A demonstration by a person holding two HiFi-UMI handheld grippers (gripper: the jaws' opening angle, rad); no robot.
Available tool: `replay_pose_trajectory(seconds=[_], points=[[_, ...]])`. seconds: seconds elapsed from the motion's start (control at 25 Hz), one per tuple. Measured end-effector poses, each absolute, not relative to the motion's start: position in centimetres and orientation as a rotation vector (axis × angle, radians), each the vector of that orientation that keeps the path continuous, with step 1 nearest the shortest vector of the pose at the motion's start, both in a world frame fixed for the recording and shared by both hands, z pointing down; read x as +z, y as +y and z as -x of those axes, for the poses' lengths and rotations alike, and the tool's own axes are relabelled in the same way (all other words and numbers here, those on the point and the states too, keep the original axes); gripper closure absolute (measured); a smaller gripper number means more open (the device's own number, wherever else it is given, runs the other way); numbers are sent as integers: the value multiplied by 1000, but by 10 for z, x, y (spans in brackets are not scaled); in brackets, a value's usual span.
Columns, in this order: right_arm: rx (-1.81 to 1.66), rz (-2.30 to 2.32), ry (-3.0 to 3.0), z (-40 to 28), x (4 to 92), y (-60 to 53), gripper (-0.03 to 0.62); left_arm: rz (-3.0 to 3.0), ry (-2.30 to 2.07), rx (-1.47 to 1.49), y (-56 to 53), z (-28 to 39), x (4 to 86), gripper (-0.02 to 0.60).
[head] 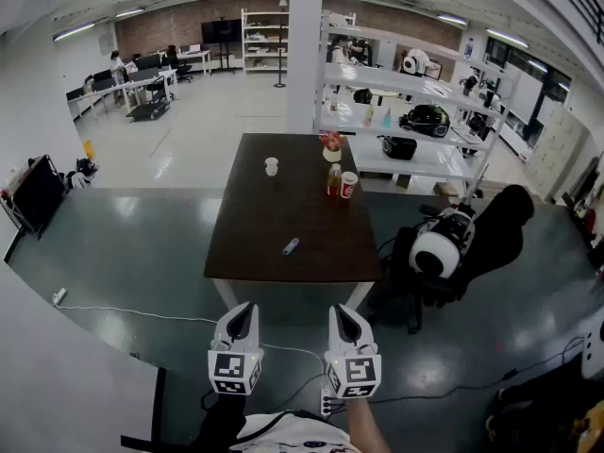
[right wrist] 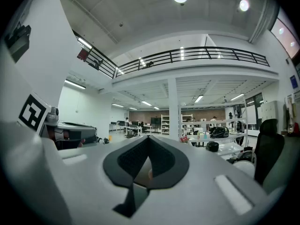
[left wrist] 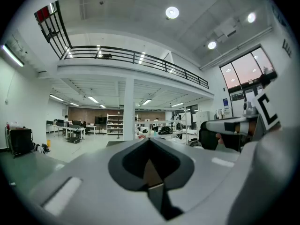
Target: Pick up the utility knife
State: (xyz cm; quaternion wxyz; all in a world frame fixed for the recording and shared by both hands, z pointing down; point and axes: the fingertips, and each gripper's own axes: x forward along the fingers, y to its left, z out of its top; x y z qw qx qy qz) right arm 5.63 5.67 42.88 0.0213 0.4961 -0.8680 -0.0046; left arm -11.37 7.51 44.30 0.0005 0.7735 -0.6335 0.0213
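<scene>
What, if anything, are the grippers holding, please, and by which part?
Nothing. The left gripper and right gripper are both shut and empty; the utility knife lies untouched on the table.

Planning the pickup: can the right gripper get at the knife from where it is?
Probably not yet. The right gripper hangs short of the table, with floor between, and its jaws are shut. The knife lies alone near the table's front, so nothing blocks it.

No word, brand or number can be read. Only square black-and-white markers are seen, on the cubes of the left tongs (head: 243, 310) and right tongs (head: 343, 310).
</scene>
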Motion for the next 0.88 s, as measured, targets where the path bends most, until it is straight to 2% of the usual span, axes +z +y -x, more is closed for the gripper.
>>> replay_pose_trajectory(seconds=[0.88], points=[[76, -1469, -2722, -57, 438, 62, 594, -2436, -1952, 109, 78, 99, 453, 583]])
